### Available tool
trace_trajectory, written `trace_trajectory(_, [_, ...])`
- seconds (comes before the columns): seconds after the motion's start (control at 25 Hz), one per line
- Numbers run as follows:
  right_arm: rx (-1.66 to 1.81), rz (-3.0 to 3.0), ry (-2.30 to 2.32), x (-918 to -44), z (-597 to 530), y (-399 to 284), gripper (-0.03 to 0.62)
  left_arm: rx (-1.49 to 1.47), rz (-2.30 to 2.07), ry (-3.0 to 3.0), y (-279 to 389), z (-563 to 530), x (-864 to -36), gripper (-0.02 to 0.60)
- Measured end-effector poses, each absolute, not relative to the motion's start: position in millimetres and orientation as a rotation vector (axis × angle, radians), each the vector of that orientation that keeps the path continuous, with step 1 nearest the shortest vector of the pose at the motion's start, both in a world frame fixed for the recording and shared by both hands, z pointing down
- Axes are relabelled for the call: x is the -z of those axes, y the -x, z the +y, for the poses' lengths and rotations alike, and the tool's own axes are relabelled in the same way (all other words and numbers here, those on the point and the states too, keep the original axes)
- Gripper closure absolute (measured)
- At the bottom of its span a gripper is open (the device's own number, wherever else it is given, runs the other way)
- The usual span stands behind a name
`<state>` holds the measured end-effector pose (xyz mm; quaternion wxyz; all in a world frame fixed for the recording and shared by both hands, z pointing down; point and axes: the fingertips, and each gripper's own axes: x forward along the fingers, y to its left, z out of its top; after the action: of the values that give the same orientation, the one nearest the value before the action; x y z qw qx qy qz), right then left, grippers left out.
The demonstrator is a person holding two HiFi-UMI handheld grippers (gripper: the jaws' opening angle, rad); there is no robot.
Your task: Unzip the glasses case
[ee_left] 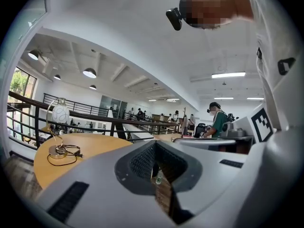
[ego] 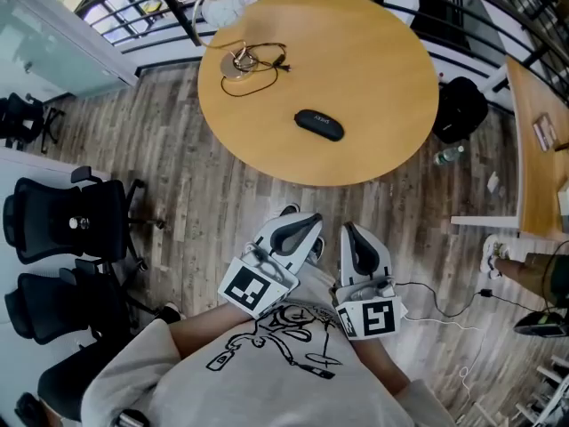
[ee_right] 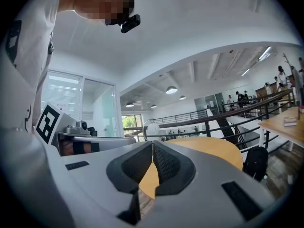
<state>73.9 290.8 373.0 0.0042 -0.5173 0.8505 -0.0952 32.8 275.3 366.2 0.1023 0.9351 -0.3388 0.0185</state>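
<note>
Close to the person's chest, the left gripper (ego: pixel 307 223) and the right gripper (ego: pixel 351 231) are hanging side by side over the wooden floor (ego: pixel 204 212). Each has its jaws pressed together on nothing. Both are pointing roughly level toward the round table (ego: pixel 382 140), well short of it.

Farther out, the glasses case (ego: pixel 319 124) is lying flat near the table's middle, dark and zipped shut, well apart from either gripper. Whatever it is holding is hidden.

The step in hand is probably the approach. To do it well, one gripper should be pinning the case's body while the other opens just enough to pinch the zip pull, which is too small to find from here.

Beyond the case, a corded lamp (ego: pixel 220 7) is standing near the table's far edge.
</note>
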Motion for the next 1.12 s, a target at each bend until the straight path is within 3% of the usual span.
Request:
trace_trajectory(0.52, [0.295, 2.690, 1.627, -374.5, 246.2, -60.4, 0.571, -0.023, -1.016, -2.743, -18.8, 230.3, -367.1, 0.572])
trace_trajectory(1.12, [0.213, 2.731, 1.687, -360.0, 89.8, -15.5, 0.571, 0.030, -0.992, -2.746, 28.7, 68.9, -356.2, 0.572])
